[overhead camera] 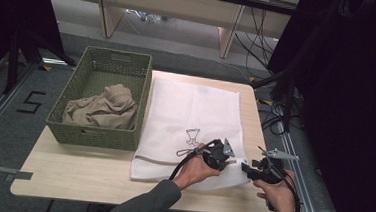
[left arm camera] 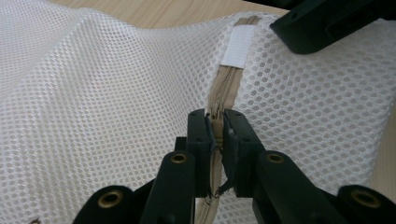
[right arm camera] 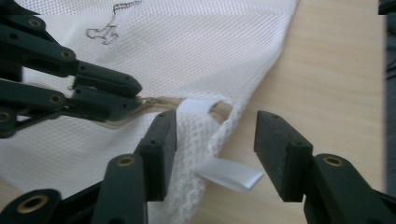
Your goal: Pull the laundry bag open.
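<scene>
- Mesh bag (overhead camera: 190,121) lies flat on the table (overhead camera: 71,173), its near right corner close to the table's edge; a basket (overhead camera: 101,97) hugs its left side.
- Left gripper (left arm camera: 215,128) is clamped on the zipper (left arm camera: 223,88).
- Right gripper (right arm camera: 212,140) is unclenched, jaws straddling the corner and white tab (right arm camera: 231,173), pads not pressing.
- High view adds the bare tabletop near left.

The laundry bag (left arm camera: 116,93) is white open-weave mesh cloth, matt, with a beige zipper (left arm camera: 224,88) and a smooth white ribbon tab (right arm camera: 231,175). Each hand-held gripper, left (left arm camera: 215,130) and right (right arm camera: 212,140), is matt black plastic with brass-coloured rivets. The worktop (right arm camera: 327,84) is pale, smooth wood-grain. The basket (overhead camera: 96,134) is green woven wicker holding crumpled tan cloth (overhead camera: 103,110).
</scene>
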Available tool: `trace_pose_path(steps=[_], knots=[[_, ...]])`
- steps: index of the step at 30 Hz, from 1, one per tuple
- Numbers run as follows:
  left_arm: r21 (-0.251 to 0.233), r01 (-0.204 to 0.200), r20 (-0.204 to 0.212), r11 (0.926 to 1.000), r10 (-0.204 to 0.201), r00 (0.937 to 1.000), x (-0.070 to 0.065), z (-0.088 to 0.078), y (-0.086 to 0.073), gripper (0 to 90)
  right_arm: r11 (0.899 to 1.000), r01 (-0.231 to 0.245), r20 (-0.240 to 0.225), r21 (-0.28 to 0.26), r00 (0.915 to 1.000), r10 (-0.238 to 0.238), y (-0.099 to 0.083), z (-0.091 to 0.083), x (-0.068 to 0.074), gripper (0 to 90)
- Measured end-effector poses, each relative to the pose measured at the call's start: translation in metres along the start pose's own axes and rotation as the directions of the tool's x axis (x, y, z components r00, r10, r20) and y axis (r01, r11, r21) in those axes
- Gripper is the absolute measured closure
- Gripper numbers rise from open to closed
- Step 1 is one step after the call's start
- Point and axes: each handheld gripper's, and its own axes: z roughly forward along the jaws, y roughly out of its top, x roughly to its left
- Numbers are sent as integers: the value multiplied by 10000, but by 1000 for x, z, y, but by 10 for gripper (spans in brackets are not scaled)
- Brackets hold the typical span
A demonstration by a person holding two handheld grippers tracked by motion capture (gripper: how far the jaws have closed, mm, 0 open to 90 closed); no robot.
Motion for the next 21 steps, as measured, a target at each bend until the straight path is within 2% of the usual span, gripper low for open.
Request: trace_pose_path(steps=[1, 2, 3, 5, 6, 7, 10, 12, 13, 14, 15, 17, 18, 21], knots=[[-37, -11, -64, 10000, 11, 10000, -1, -1, 0, 813, 9992, -392, -216, 66, 9990, 393, -1, 1, 0, 494], [-49, -18, -95, 10000, 17, 10000, -1, -1, 0, 813, 9980, -617, -519, 116, 9967, 622, -1, 2, -1, 493], [-61, -2, -54, 10000, 1, 10000, -1, -2, 0, 813, 9962, -849, -626, 194, 9943, 859, -2, 3, -2, 491], [-67, -12, -47, 10000, 12, 10000, -1, -2, 0, 813, 9940, -1024, -709, 375, 9920, 1049, -3, 5, -2, 485], [-75, -42, 8, 10000, 42, 10000, -1, -3, 0, 813, 9917, -1225, -1097, 399, 9859, 1262, -5, 9, -4, 519], [-75, -42, 8, 10000, 42, 10000, -1, -3, 0, 812, 9906, -1317, -1213, 378, 9833, 1354, -5, 10, -4, 538], [-76, 58, 126, 10000, -57, 9999, -1, -3, -1, 813, 9947, -1031, -1304, 38, 9861, 1027, -1, 10, -5, 622], [-122, 139, 194, 9998, -136, 9997, -1, -3, -2, 812, 9970, -751, -1376, -200, 9879, 716, 0, 10, -5, 717], [-122, 139, 194, 9998, -136, 9997, -1, -3, -2, 812, 9970, -751, -1376, -200, 9879, 716, 0, 10, -5, 717], [-107, 121, 183, 9999, -119, 9998, -1, -2, -3, 812, 9980, -553, -1409, -298, 9887, 506, 2, 9, -3, 804], [-107, 121, 183, 9999, -119, 9998, -1, -2, -3, 812, 9980, -553, -1409, -298, 9887, 506, 2, 9, -3, 804], [-69, 155, 151, 9999, -154, 9998, -1, -1, -3, 813, 9988, 36, -1285, -489, 9917, -99, 4, 6, 1, 838], [-77, 176, 140, 9998, -175, 9997, -1, -1, -3, 813, 9988, 77, -1193, -477, 9928, -133, 5, 5, 4, 840], [-40, 111, 37, 9999, -110, 9999, -2, -1, -3, 814, 9974, 583, -851, -419, 9945, -617, 7, 4, 8, 845]])
